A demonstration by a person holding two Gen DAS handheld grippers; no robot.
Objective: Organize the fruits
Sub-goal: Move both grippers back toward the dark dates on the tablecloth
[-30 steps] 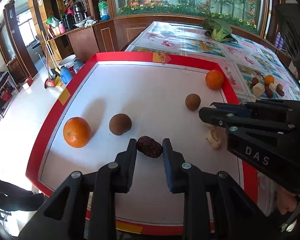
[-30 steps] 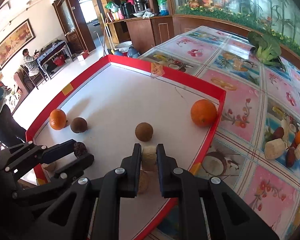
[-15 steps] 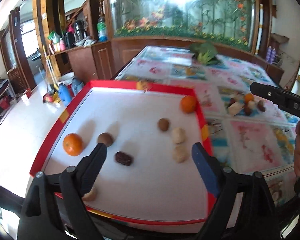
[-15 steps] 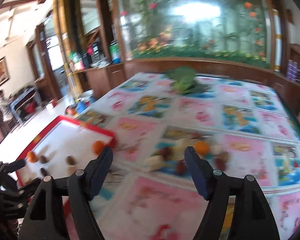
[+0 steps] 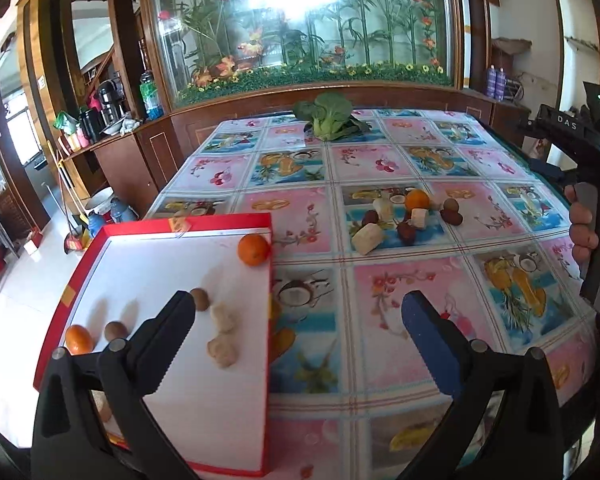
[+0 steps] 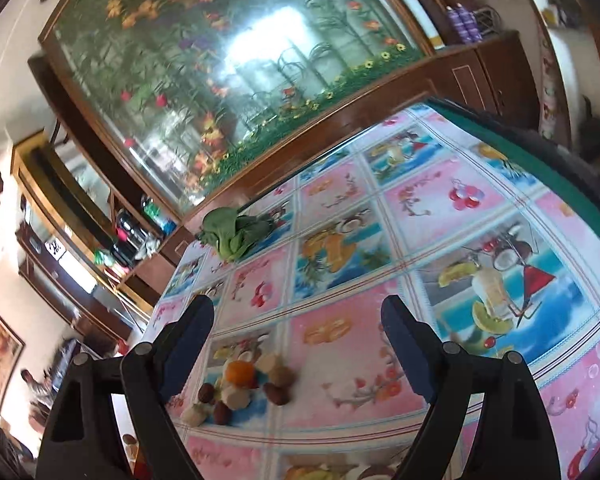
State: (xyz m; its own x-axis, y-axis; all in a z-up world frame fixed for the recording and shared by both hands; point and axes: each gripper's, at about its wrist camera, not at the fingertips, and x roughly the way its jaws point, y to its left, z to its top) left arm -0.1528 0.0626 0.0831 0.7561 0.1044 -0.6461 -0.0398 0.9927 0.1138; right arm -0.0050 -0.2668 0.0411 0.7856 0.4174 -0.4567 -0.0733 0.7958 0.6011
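A red-rimmed white tray (image 5: 220, 218) lies at the left of the table. In it are an orange (image 5: 253, 249), a second orange (image 5: 79, 339), two brown round fruits (image 5: 199, 299), and two pale lumpy pieces (image 5: 222, 334). A pile of loose fruit (image 5: 404, 214) with an orange and dark and pale pieces lies on the tablecloth; it also shows in the right wrist view (image 6: 240, 394). My left gripper (image 5: 300, 316) is open and empty, raised above the tray's right edge. My right gripper (image 6: 298, 320) is open and empty, tilted, high above the pile.
A green leafy vegetable (image 5: 328, 116) lies at the table's far end, also in the right wrist view (image 6: 236, 232). The fruit-print tablecloth (image 5: 400, 300) covers the table. A wooden cabinet with an aquarium (image 5: 300, 40) stands behind. The hand with the right gripper's body (image 5: 588, 184) is at far right.
Both grippers let go of their pieces in the tray, opened wide and pulled back and up. The right gripper swung right, toward the pile on the tablecloth.
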